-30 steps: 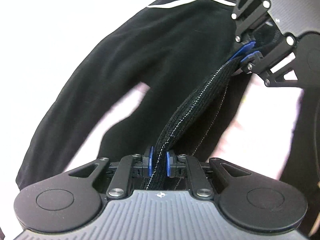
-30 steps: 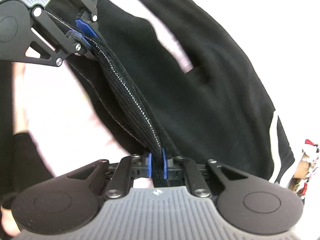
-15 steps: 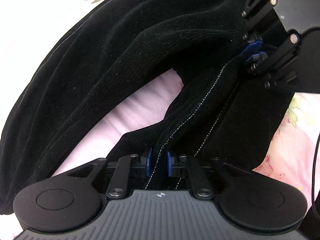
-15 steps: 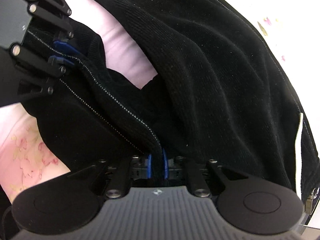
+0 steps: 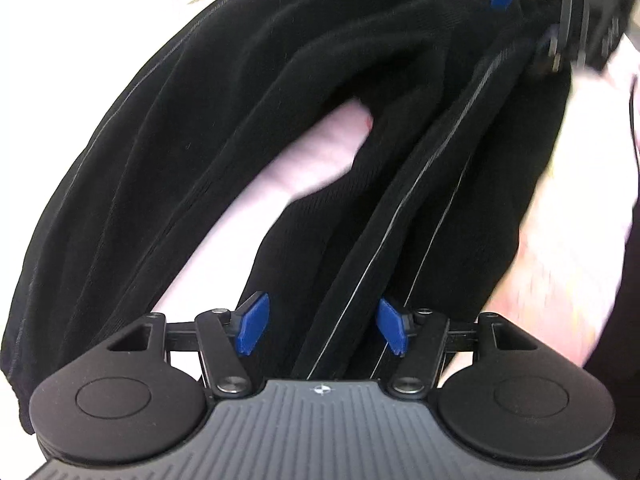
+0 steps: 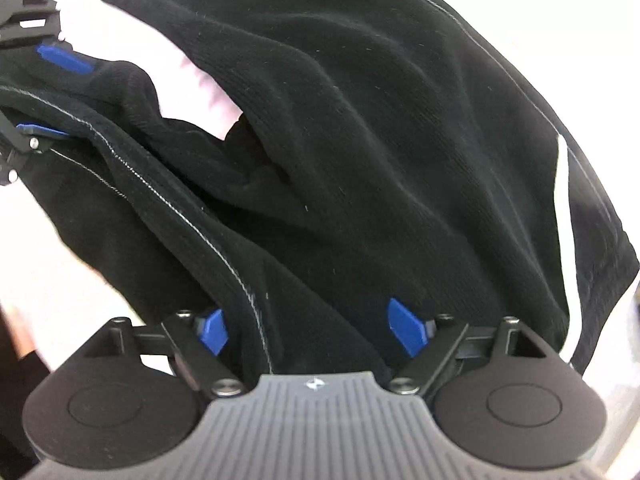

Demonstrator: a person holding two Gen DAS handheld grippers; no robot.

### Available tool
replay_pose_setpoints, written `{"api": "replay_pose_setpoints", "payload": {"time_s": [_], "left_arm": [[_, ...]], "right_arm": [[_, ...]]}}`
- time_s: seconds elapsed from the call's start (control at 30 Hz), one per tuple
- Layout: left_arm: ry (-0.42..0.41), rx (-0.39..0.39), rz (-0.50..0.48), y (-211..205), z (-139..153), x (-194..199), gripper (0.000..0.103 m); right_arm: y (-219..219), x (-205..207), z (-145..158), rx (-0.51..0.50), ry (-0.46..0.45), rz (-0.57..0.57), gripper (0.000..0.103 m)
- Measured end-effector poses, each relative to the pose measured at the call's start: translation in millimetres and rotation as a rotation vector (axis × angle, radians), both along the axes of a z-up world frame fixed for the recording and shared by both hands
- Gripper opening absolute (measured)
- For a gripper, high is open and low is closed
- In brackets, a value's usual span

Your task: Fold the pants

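Note:
Black pants (image 5: pixel 248 92) with pale stitching lie on a pink sheet, folded lengthwise with one leg over the other. My left gripper (image 5: pixel 322 326) is open, its blue pads apart on either side of the stitched waistband (image 5: pixel 384 240). My right gripper (image 6: pixel 312 330) is open too, with the same waistband edge (image 6: pixel 224 256) lying loose between its pads. The pants (image 6: pixel 380 120) fill the right wrist view, with a white side stripe (image 6: pixel 562 208) at the right. The right gripper shows at the top right of the left wrist view (image 5: pixel 560 12). The left gripper shows at the far left of the right wrist view (image 6: pixel 40 92).
The pink flowered sheet (image 5: pixel 320 152) shows in the gap between the pant legs and to the right of the pants (image 5: pixel 568 240). White sheet (image 6: pixel 40 280) lies to the left in the right wrist view.
Both grippers have opened and let go of the waistband they held pinched. The pants went from hanging stretched between the grippers to lying down on the sheet.

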State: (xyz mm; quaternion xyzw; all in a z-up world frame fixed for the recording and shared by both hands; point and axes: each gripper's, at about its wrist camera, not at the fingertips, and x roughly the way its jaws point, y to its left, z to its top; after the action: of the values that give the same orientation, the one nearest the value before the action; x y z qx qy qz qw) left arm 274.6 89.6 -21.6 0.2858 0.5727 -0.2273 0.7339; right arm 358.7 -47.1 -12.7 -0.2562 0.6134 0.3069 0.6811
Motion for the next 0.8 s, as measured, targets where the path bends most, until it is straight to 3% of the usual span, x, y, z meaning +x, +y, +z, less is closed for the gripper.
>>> {"api": "replay_pose_setpoints", "payload": {"time_s": [0.2,0.33,0.47,0.67,0.8], "left_arm": [[0.092,0.113,-0.048,52,5,-32,0.073],[0.156,0.186,-0.078,86,8,-59,0.073],[0.198,0.252,-0.071,120,11,-84,0.073],[0.216,0.323,0.005,179,18,-117,0.073],[0.247,0.363,0.023,214,22,-140,0.073]], "right_arm": [[-33,-9,25,0.026,0.048,0.024,0.080],[-56,-38,26,-0.072,0.020,0.087,0.080],[-89,-46,21,-0.149,0.013,0.079,0.080],[-112,-60,16,-0.210,0.009,0.081,0.080],[-113,-82,11,-0.281,0.011,0.183,0.080]]}}
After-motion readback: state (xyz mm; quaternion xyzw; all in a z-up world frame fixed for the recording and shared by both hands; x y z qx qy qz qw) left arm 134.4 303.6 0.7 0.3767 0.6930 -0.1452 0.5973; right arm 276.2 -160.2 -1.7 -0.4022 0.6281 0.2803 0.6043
